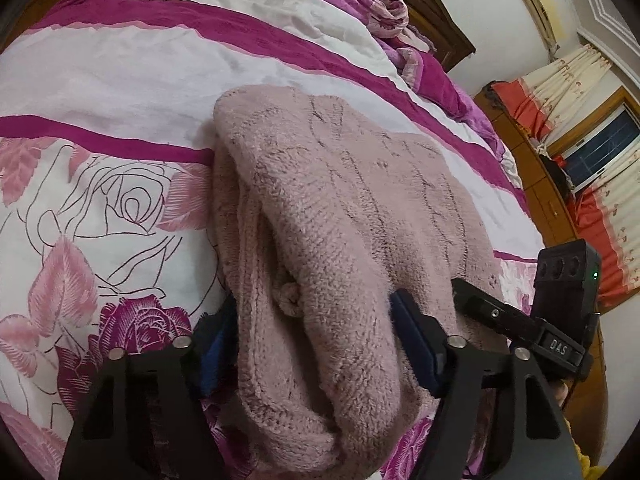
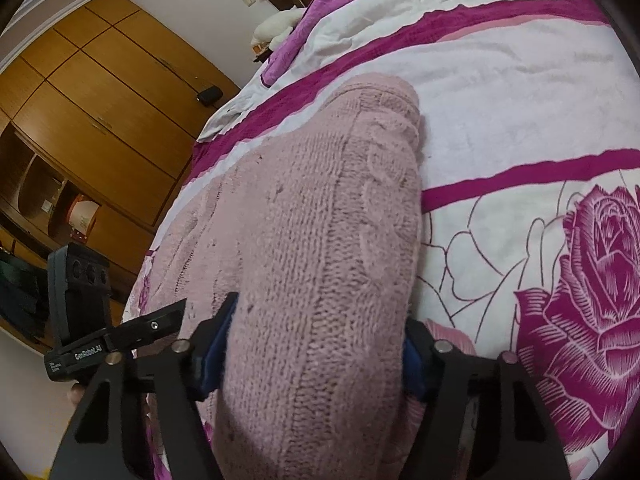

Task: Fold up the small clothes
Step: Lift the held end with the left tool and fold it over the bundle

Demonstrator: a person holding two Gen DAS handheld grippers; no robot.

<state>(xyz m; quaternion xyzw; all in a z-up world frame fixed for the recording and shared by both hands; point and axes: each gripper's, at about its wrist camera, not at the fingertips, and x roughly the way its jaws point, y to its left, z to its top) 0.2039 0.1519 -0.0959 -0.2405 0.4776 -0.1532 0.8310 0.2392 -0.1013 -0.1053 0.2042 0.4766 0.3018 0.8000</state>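
- We took the pink knitted sweater [image 1: 340, 208] as our landmark; it lay on the bed [image 1: 120, 80], on the rose-printed bedspread [image 2: 560, 240], already doubled over into a thick bundle.
- Our left tongs [image 1: 316, 336] sat at the near end of the sweater, its two fingers [image 1: 416, 344] spread wide with the folded layers bulging between them; they seemed to press the wool from either side, though we could not tell how firmly it was gripped.
- Our right tongs [image 2: 320, 344] straddled the other near corner of the sweater likewise, blue pads [image 2: 216, 356] against the knit on both sides, open about as wide as the bundle was thick.
- We judged both were held at the near edge so the layers stayed together and moved as one for another fold away from us, toward the far end of the sweater.
- Beside the sweater on the left tongs' side the loose inner layers [image 1: 288, 300] peeked out, which suggested the stack could slip apart if one hand let go.
- Beyond the sweater's far end the crumpled quilt [image 1: 400, 20] lay well apart, leaving flat bed for the fold.
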